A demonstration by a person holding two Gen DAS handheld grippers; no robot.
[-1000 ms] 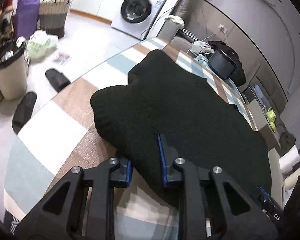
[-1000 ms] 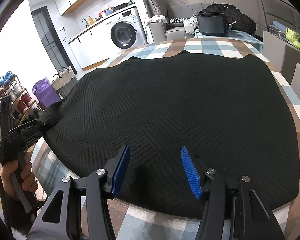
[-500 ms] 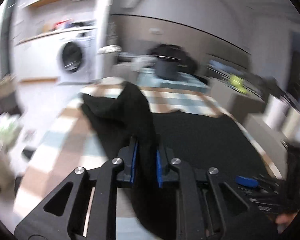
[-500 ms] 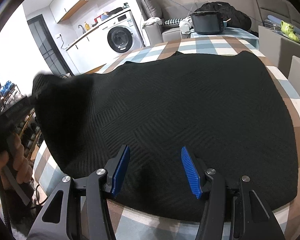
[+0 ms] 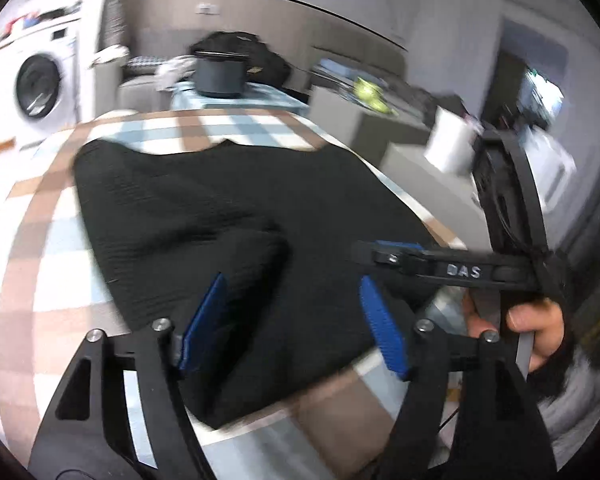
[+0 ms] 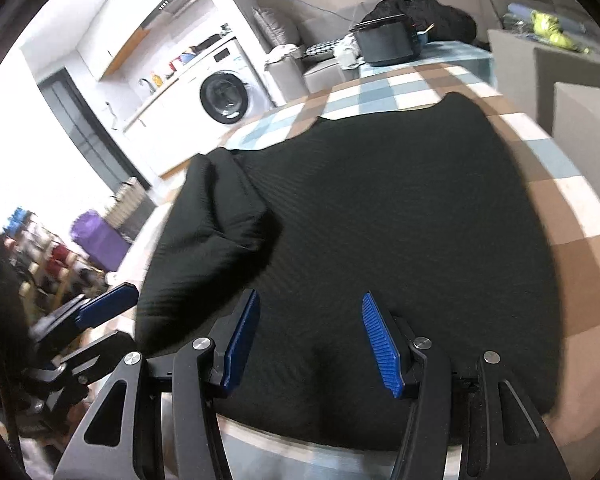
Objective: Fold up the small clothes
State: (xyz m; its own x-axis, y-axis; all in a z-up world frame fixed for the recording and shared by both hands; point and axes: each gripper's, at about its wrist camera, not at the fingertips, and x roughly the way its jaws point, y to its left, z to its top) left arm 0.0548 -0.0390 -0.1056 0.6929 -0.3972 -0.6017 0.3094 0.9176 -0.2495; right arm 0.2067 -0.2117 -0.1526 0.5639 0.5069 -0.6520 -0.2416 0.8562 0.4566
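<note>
Two grippers: the left gripper (image 5: pixel 296 320) has just been opening, its jaws wide with nothing pinched; the right gripper (image 6: pixel 308 340) stands half-open, empty. One black garment (image 6: pixel 380 220) lies on the checked table (image 6: pixel 572 216), one corner folded over. Beyond, one washer (image 6: pixel 224 96).

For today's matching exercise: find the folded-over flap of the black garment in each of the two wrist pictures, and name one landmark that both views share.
Left wrist view: the folded-over flap lies on the black garment, low centre, just beyond the left gripper.
Right wrist view: the flap lies left of centre, at the garment's left edge.
Shared landmark: the washing machine, far left in the left wrist view, upper left in the right.
</note>
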